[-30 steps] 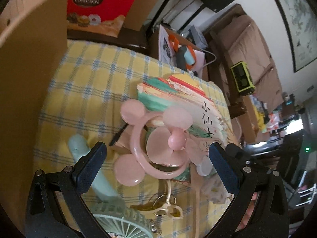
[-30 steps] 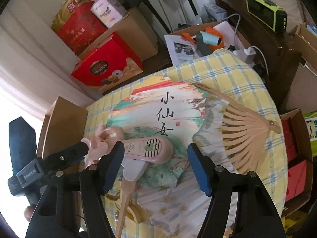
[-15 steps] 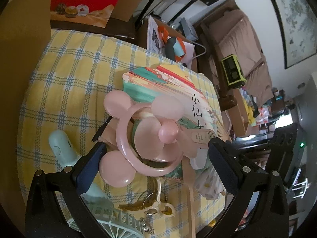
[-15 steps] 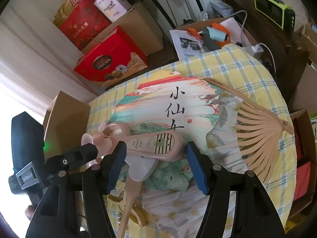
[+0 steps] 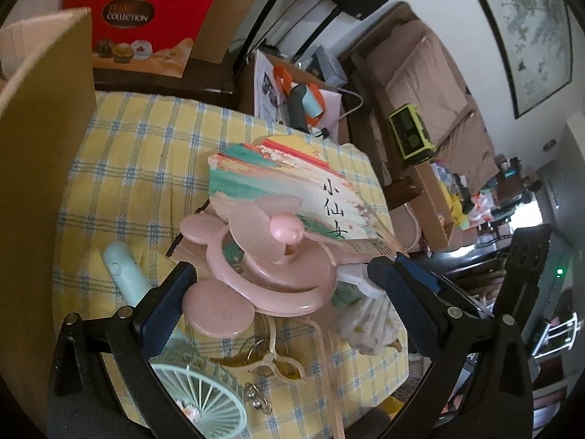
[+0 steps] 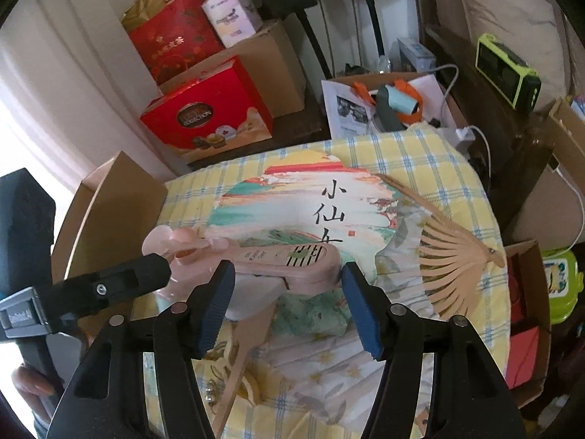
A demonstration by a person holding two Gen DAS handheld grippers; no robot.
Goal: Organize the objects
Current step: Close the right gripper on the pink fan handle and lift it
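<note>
Between the right gripper's 2 blue pads lies the pink mouse-eared handheld fan, handle crosswise, pads touching or nearly touching its ends above the painted paper folding fan. The left gripper gapes wide around its ring.

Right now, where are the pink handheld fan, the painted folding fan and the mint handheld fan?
pink handheld fan [image 5: 283, 232]: left wrist view, on its centre hub.
painted folding fan [image 6: 292, 201]: right wrist view, on the painted leaf.
mint handheld fan [image 5: 122, 274]: left wrist view, on its handle.
</note>
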